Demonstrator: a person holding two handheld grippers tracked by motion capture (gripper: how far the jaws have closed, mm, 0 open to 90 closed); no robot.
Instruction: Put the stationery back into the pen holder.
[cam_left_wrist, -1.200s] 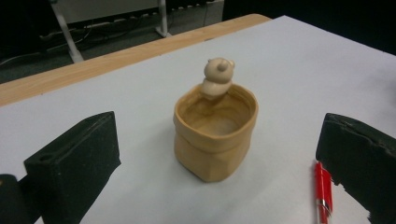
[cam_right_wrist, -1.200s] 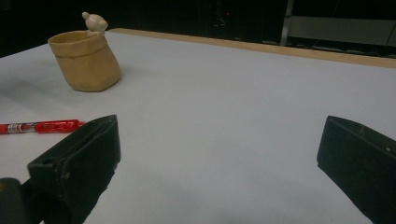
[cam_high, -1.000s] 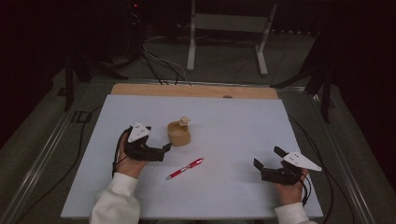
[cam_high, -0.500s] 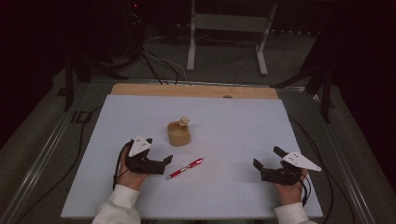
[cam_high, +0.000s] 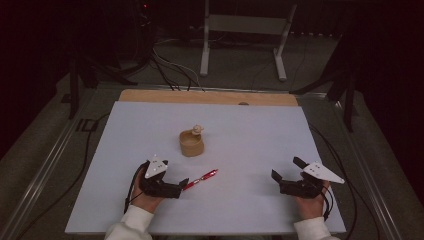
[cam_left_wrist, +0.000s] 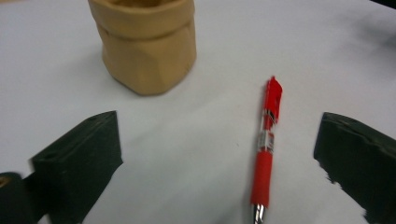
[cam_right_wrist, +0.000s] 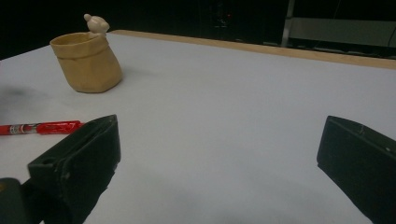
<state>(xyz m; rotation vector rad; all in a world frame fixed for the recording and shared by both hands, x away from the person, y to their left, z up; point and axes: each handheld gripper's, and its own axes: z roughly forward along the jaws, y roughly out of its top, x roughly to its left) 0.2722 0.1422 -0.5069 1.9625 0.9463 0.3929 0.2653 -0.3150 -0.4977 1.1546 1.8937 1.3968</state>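
A red pen (cam_high: 200, 179) (cam_left_wrist: 266, 148) lies flat on the white table (cam_high: 250, 135), its near end between the jaws of my left gripper (cam_high: 181, 186) (cam_left_wrist: 219, 154), which stands open and low over the table without touching the pen. Behind the pen sits a tan bag-shaped cup (cam_high: 192, 143) (cam_left_wrist: 145, 42) (cam_right_wrist: 87, 60) with a small pale figure (cam_high: 198, 129) (cam_right_wrist: 95, 22) on its rim. My right gripper (cam_high: 285, 175) (cam_right_wrist: 219, 158) rests open at the table's front right with nothing between its jaws. The pen (cam_right_wrist: 39, 127) shows at the left of the right gripper view.
A wooden strip (cam_high: 205, 97) runs along the table's far edge. Beyond it stand a metal stand (cam_high: 245, 30) and loose cables (cam_high: 170, 70) on the floor. Cables also trail down both sides of the table.
My left gripper has drawn back from beside the cup toward the front edge and now brackets the pen's near end. The right gripper, pen and cup have stayed put.
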